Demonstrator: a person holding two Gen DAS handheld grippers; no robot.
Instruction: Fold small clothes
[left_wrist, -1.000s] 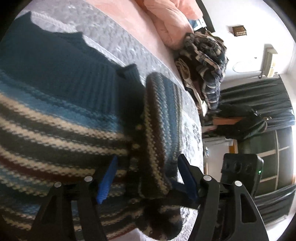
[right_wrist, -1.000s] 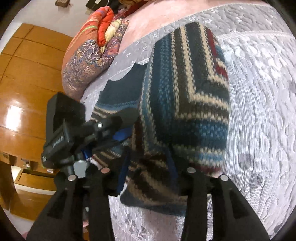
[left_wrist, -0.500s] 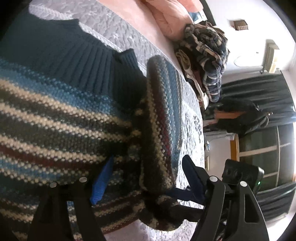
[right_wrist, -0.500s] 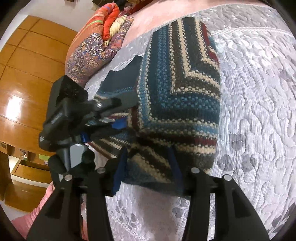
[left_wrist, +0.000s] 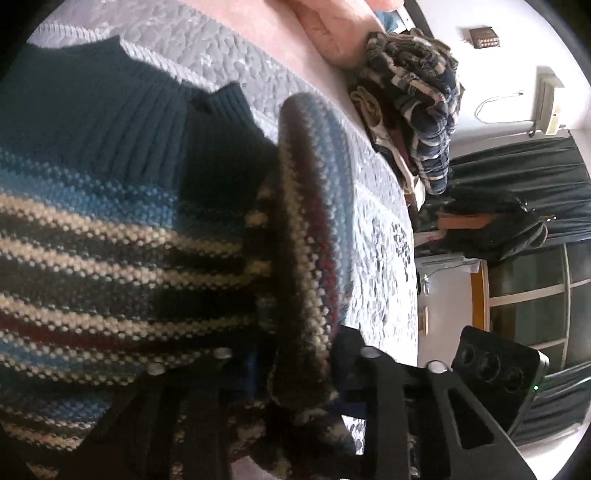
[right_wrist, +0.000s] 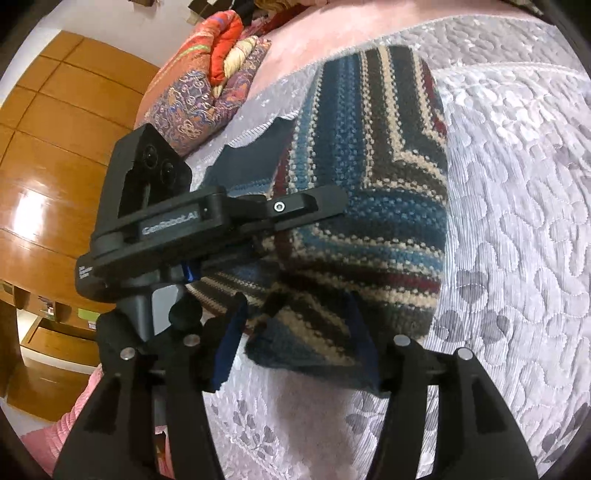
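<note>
left wrist view: striped knit sweater (left_wrist: 110, 236) lies on grey quilted bedspread (left_wrist: 376, 236), one side folded over into a raised flap (left_wrist: 314, 206). left gripper (left_wrist: 291, 365) closed on flap's lower edge, fabric pinched btwn its fingers. right wrist view: right gripper (right_wrist: 295, 339) fingers spread wide, straddling the sweater's folded corner (right_wrist: 314, 347); grip not confirmed. left gripper body (right_wrist: 207, 221) just beside it, over the sweater. folded patterned quilt (right_wrist: 207, 88) near far bed edge.
</note>
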